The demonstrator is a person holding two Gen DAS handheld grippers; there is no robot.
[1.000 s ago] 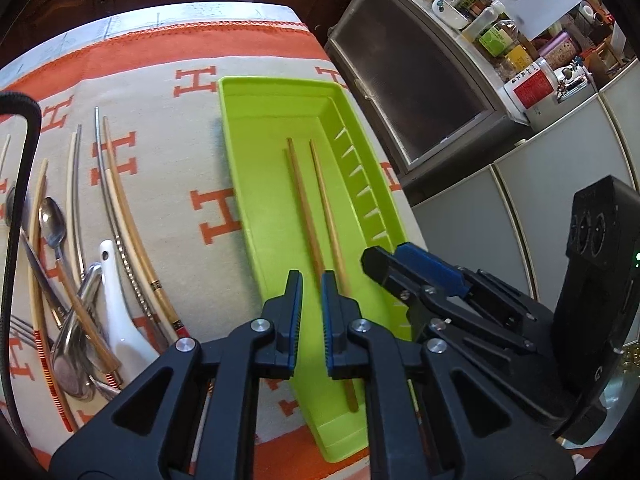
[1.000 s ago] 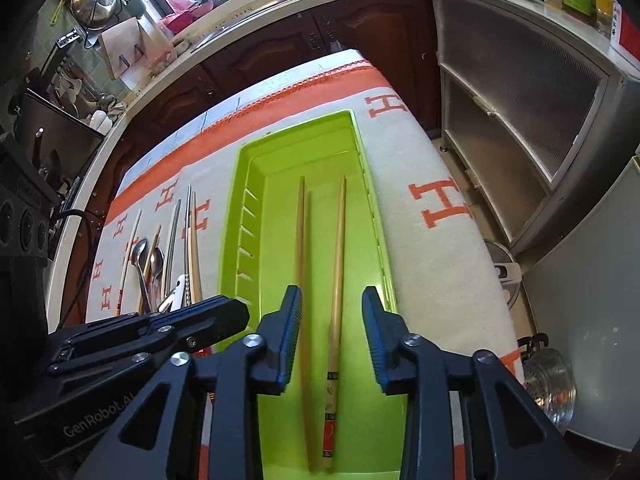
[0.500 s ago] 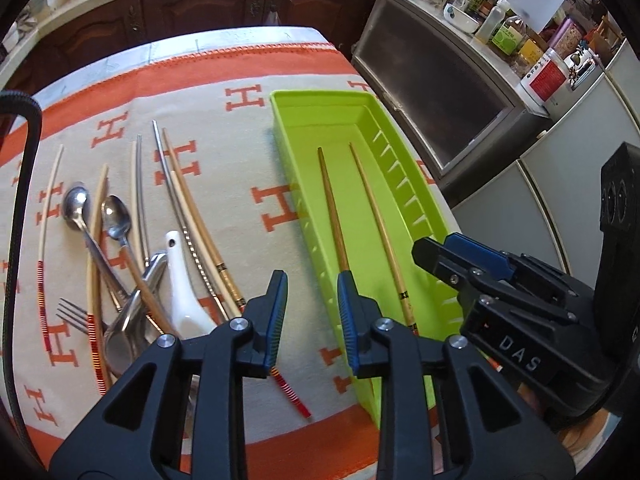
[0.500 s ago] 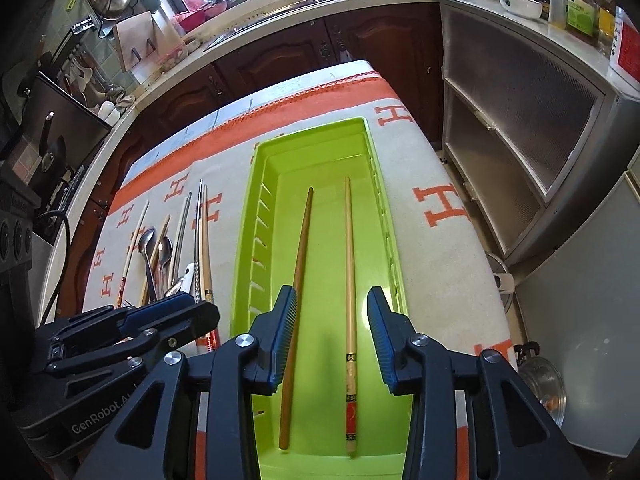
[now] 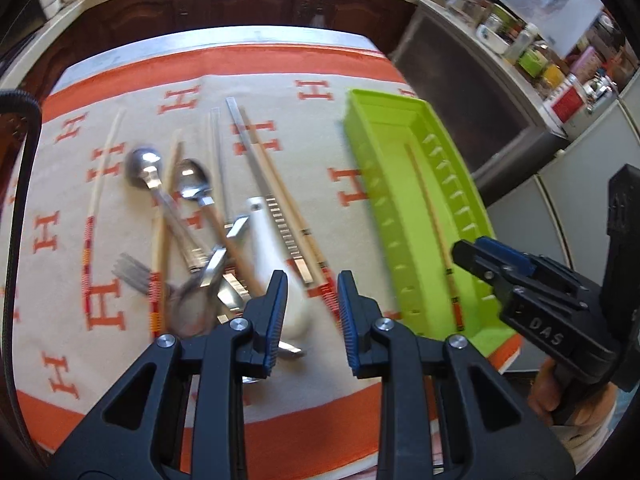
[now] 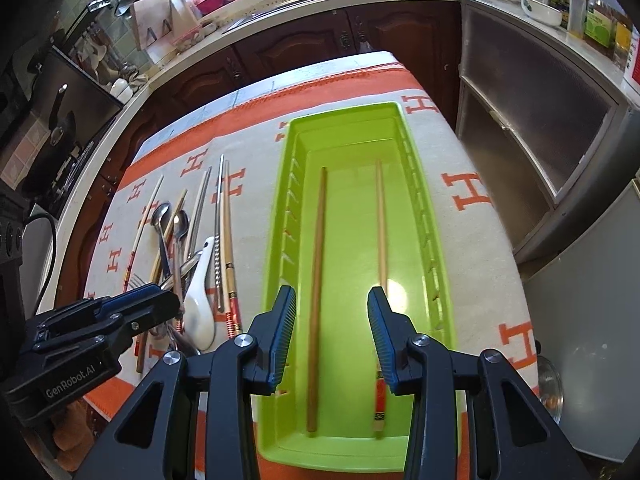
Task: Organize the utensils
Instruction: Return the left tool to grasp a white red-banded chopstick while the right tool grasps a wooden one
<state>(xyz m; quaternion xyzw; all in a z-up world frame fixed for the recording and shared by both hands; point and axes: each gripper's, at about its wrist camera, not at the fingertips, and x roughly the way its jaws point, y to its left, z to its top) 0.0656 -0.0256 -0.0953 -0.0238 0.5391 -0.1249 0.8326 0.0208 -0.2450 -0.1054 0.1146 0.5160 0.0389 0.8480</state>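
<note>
A bench draped in a cream cloth with orange H marks and an orange border carries everything. On its right side lies a lime-green tray, long and narrow, its long axis running from the near edge of the bench away toward the dark wooden cabinets. Two chopsticks lie inside it, both along that same axis and well apart from each other: a darker brown chopstick left of centre, and a paler chopstick to its right whose decorated red-and-dark end points toward the near end of the tray.

Left of the tray, on the cloth, is a loose heap of utensils. A white ceramic spoon lies with its handle pointing away and its bowl near. Steel chopsticks and wooden ones beside them slant away from the near edge, roughly in line with the tray. Two metal spoons have their bowls at the far end, and a fork sits at the near left of the heap.

The left tool hovers over the near end of the heap, jaws narrowly parted with nothing between them; they have just been opening. The right tool hangs over the near half of the tray, jaws moderately apart and holding nothing, with the brown chopstick showing below the gap.
</note>
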